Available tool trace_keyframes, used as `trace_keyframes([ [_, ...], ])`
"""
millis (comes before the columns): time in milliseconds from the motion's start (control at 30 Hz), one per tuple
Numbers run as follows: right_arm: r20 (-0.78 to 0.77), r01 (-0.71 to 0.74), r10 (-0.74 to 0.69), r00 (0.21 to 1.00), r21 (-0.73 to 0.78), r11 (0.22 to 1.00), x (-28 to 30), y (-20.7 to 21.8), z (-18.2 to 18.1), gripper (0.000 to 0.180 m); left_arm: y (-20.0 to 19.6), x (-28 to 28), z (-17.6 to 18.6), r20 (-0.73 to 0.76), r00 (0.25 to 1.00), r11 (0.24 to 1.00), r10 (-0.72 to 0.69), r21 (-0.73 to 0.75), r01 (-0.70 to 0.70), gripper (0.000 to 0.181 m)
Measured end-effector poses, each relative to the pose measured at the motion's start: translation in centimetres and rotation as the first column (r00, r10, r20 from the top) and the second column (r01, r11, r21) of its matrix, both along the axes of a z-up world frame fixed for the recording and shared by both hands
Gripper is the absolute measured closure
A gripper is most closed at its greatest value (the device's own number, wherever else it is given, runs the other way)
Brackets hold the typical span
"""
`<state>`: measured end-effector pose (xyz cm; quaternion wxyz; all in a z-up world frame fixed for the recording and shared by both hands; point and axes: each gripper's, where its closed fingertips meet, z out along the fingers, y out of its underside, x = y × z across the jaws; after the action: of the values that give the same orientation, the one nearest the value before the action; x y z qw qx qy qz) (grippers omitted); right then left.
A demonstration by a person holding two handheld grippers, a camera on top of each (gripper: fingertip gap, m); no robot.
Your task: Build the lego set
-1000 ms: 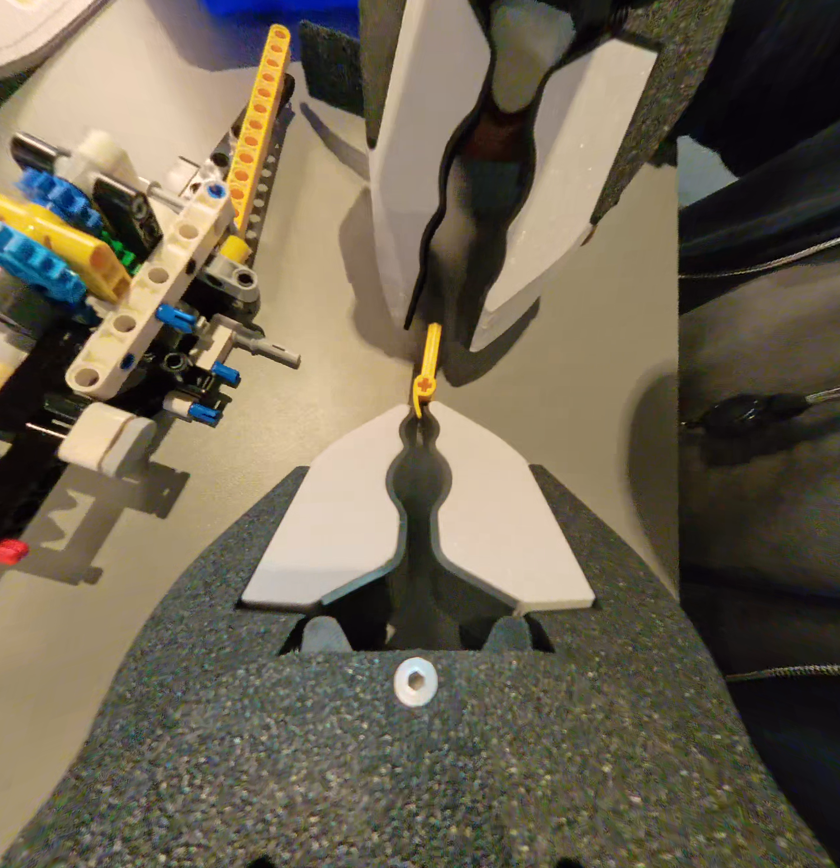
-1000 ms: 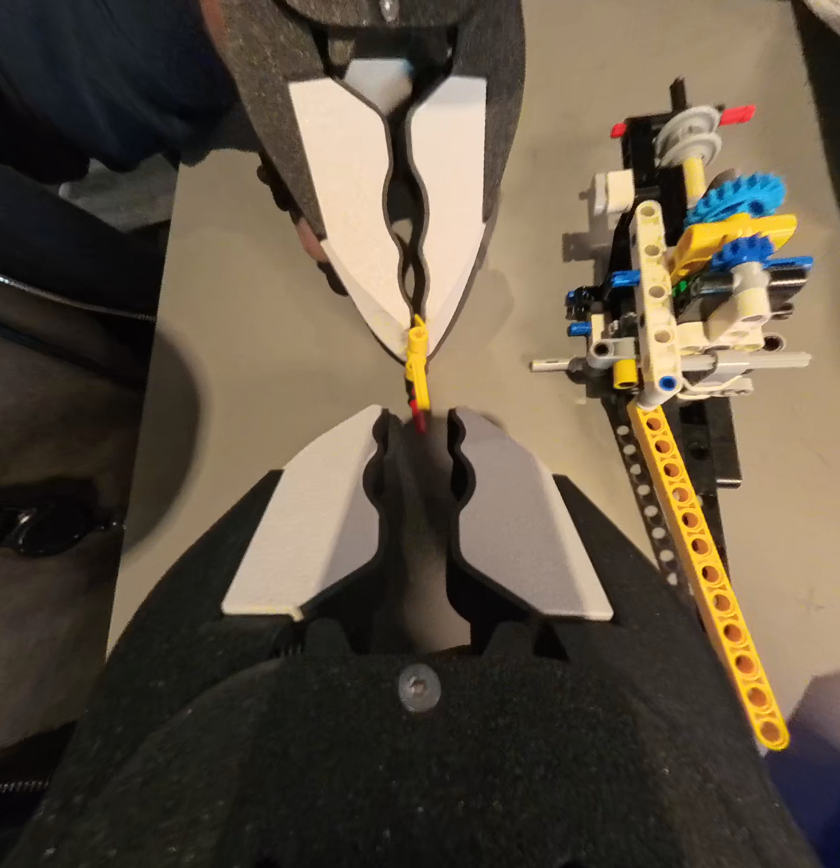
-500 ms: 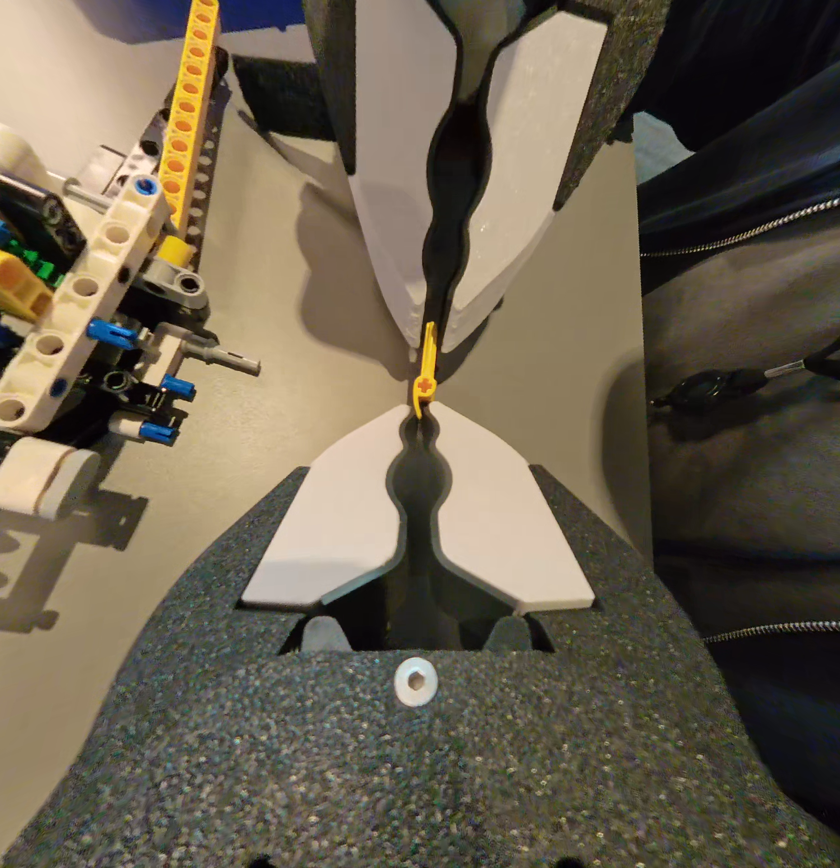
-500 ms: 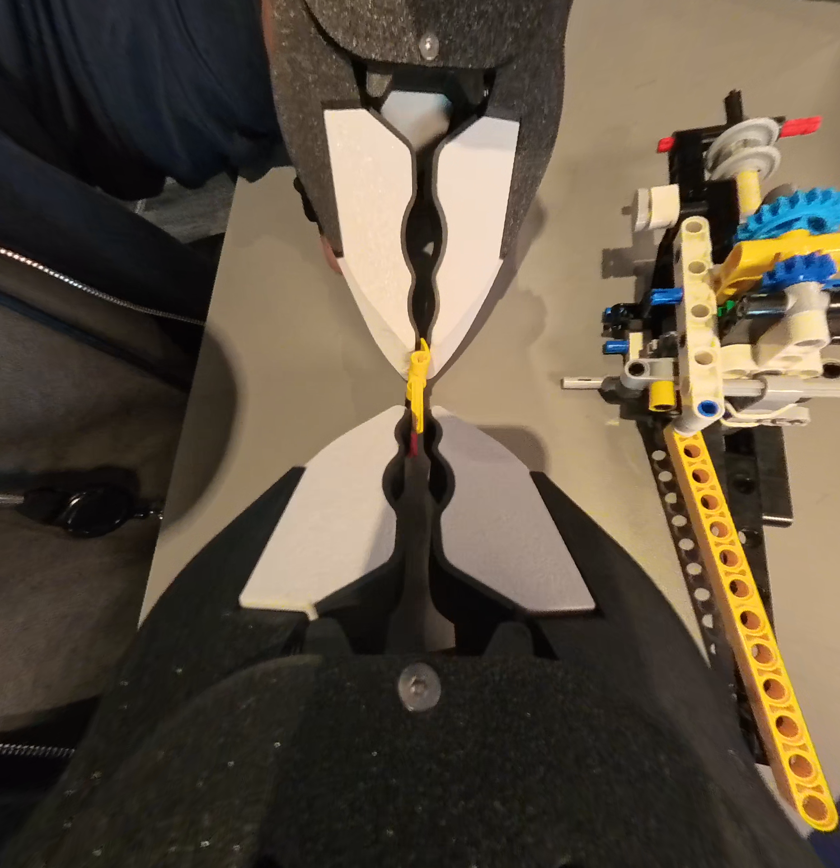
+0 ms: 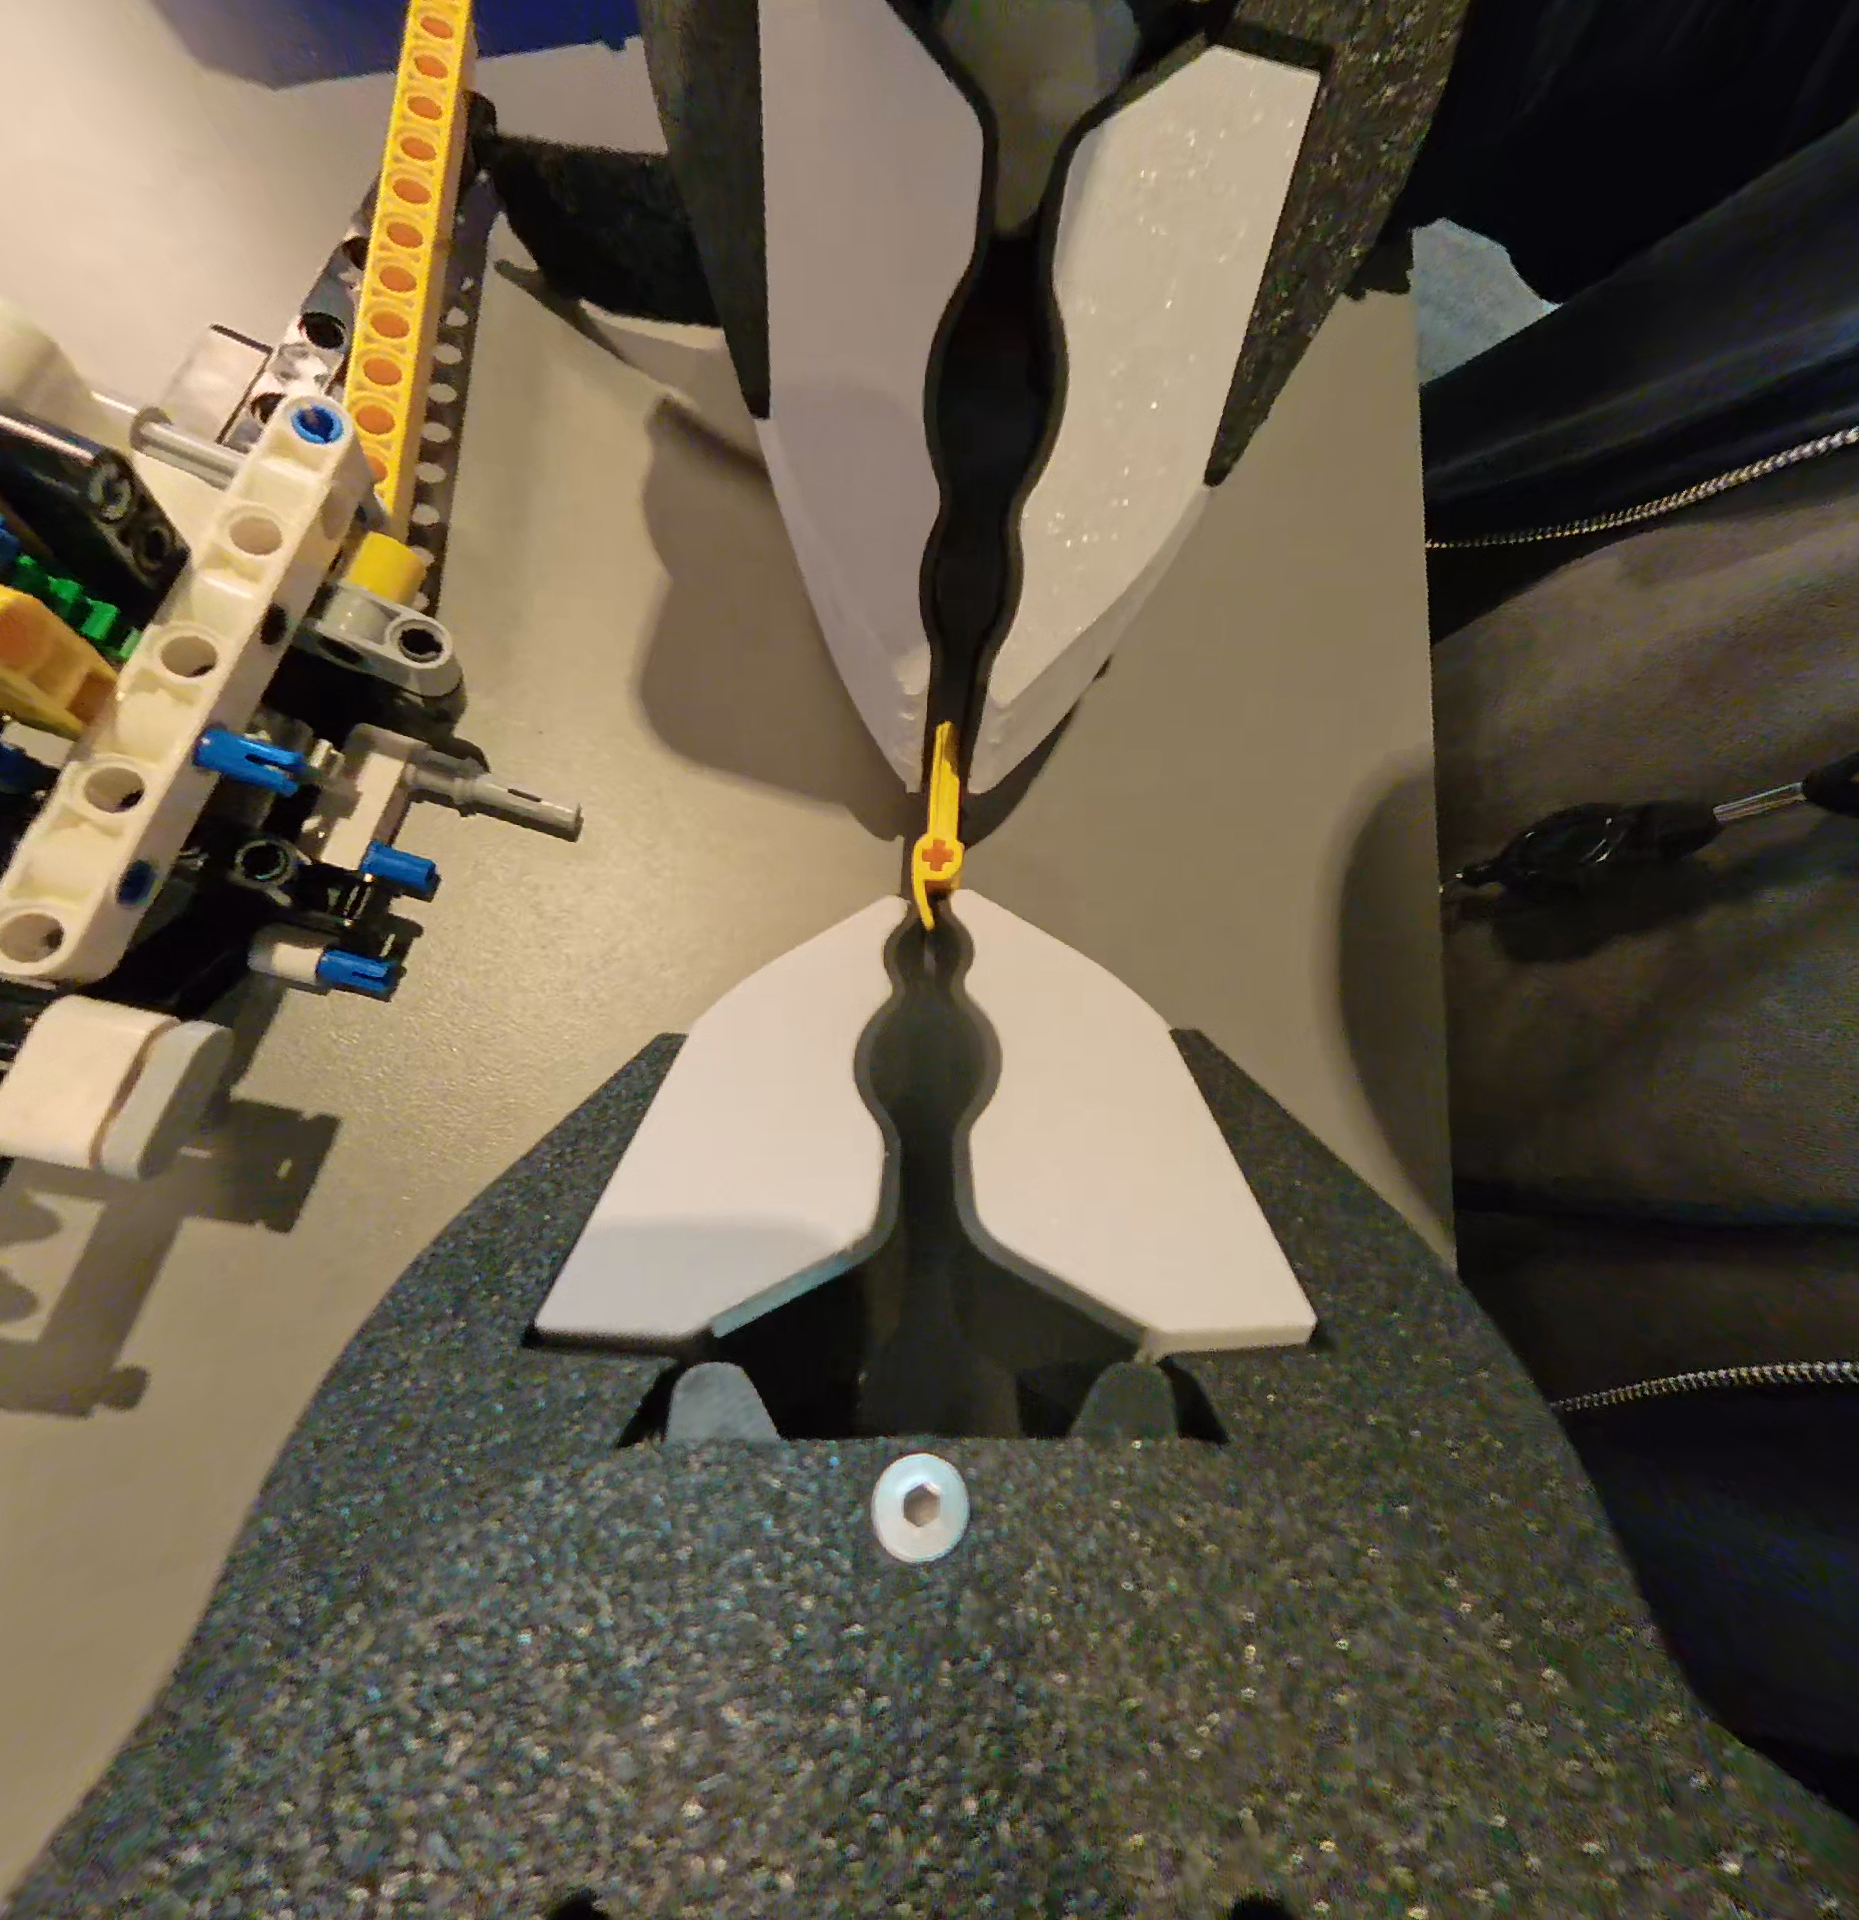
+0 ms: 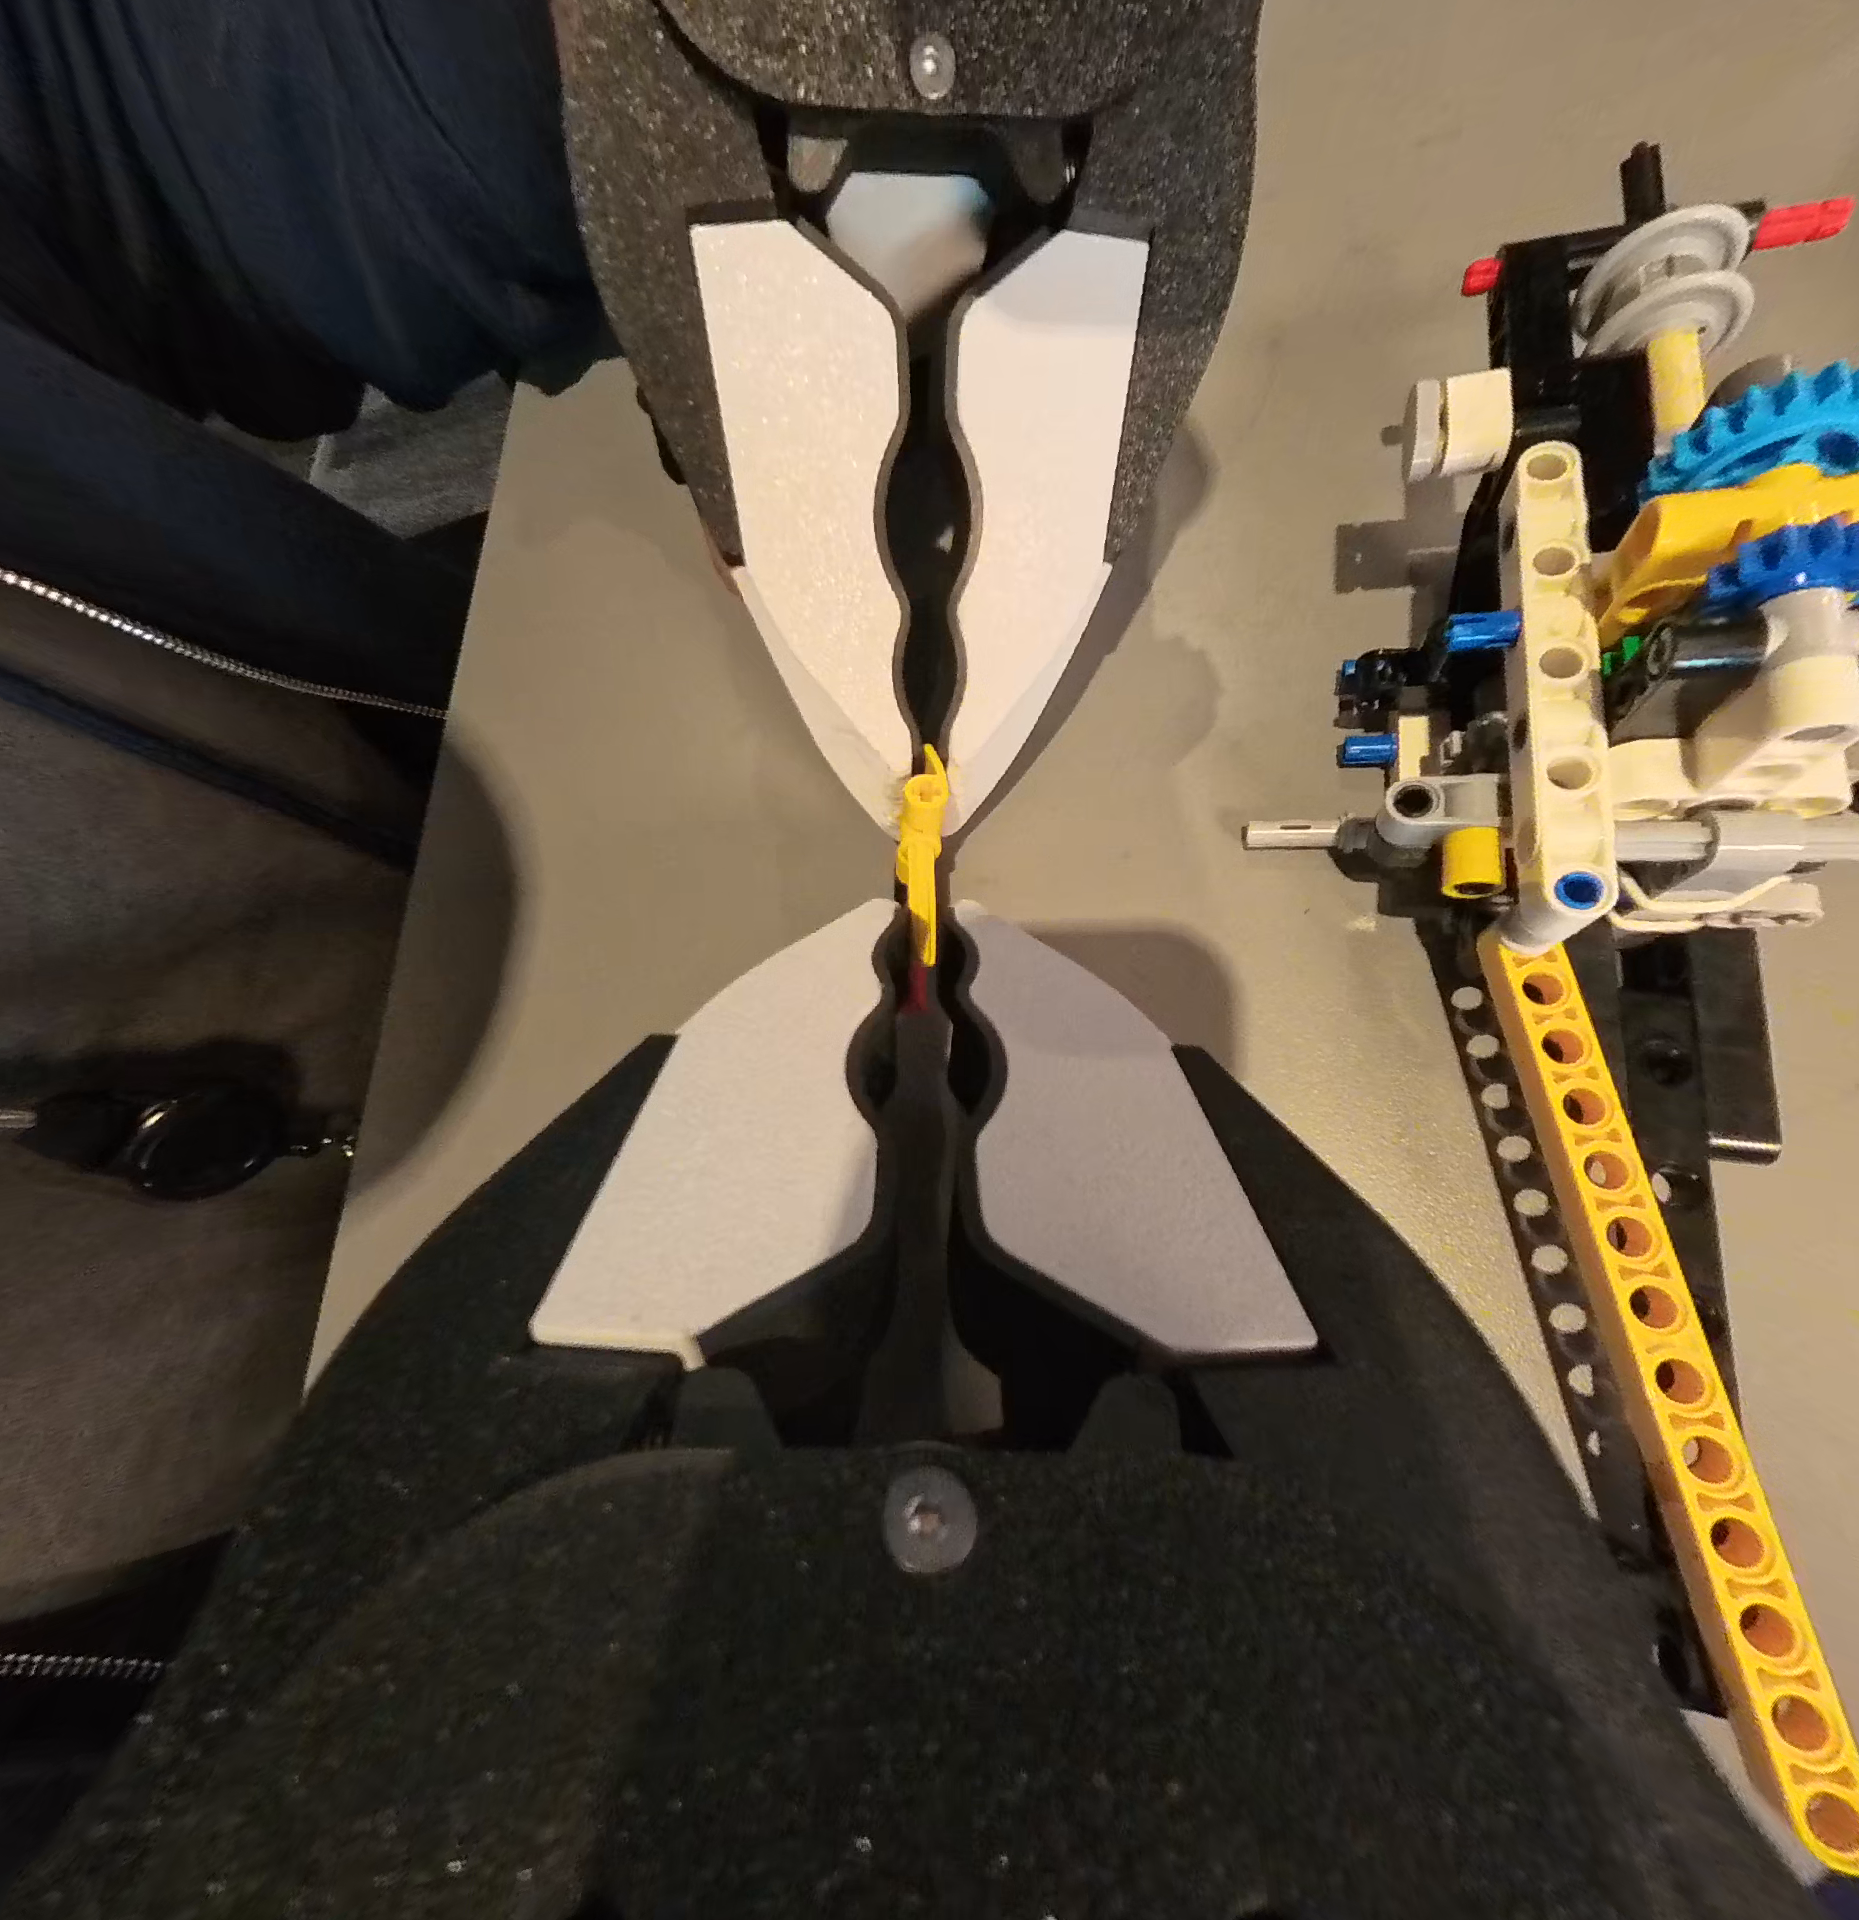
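Observation:
A small yellow lego piece (image 5: 940, 821) with a red cross-shaped bit in its hole is held between both grippers, just above the grey table. My left gripper (image 5: 930, 914) is shut on its near end. My right gripper (image 5: 951, 758) comes in from the opposite side, tip to tip with the left, and is shut on the other end. In the right wrist view the yellow piece (image 6: 920, 847) runs from the left gripper (image 6: 925, 790) into my right gripper (image 6: 925, 925), with a red part (image 6: 917, 992) showing between its jaws.
The partly built lego model (image 5: 229, 644) stands left of the grippers, with a long yellow beam (image 5: 405, 239), gears, and blue pins and a grey axle pointing toward them. It is on the right in the right wrist view (image 6: 1559, 665). A person's dark zipped jacket (image 5: 1652, 1039) is at the table edge. Only a small space, under 4 cm, lies between the two pairs of fingers.
My right gripper has gone from open to shut around the far end of the yellow piece. The left gripper kept its hold. The model looks nearer in both views.

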<state>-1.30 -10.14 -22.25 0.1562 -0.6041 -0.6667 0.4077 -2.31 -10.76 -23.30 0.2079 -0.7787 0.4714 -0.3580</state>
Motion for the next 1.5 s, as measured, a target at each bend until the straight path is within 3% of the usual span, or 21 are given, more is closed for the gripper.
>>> trace_keyframes([
  [600, 0.013, -0.004, 0.004, 1.0, -0.024, 1.0, -0.2, 0.1, -0.2, 0.177, 0.1, 0.1, 0.0, -0.089, 0.995, 0.998, -0.052, 0.034, 0.055, 0.18],
  [833, -0.009, 0.021, -0.021, 1.0, -0.026, 0.999, -0.3, 0.4, -0.1, 0.176, 0.5, 0.1, 0.0, -0.032, 0.999, 1.0, -0.01, 0.008, 0.01, 0.179],
  [933, -0.064, 0.094, -0.096, 0.993, -0.031, 0.995, 0.0, 1.6, 0.7, 0.156, 1.1, -0.1, 0.3, 0.048, 0.997, 0.997, 0.06, -0.041, -0.058, 0.179],
  [1033, -0.107, 0.136, -0.137, 0.985, -0.014, 0.991, 1.1, 2.5, 1.1, 0.15, 1.6, -0.4, 1.0, 0.115, 0.987, 0.991, 0.115, -0.082, -0.106, 0.179],
  [1300, -0.159, 0.141, -0.141, 0.977, -0.01, 0.99, 0.0, 2.3, 1.8, 0.154, 1.3, 0.0, 1.7, 0.184, 0.977, 0.984, 0.107, -0.158, -0.077, 0.179],
  [1400, -0.153, 0.114, -0.115, 0.982, -0.019, 0.993, -0.3, 1.7, 1.7, 0.172, 1.0, 0.3, 1.7, 0.182, 0.979, 0.984, 0.087, -0.166, -0.057, 0.179],
  [1500, -0.162, 0.117, -0.125, 0.979, -0.053, 0.992, -0.3, 1.7, 2.0, 0.175, 1.2, 0.3, 1.8, 0.191, 0.977, 0.985, 0.097, -0.159, -0.067, 0.179],
])
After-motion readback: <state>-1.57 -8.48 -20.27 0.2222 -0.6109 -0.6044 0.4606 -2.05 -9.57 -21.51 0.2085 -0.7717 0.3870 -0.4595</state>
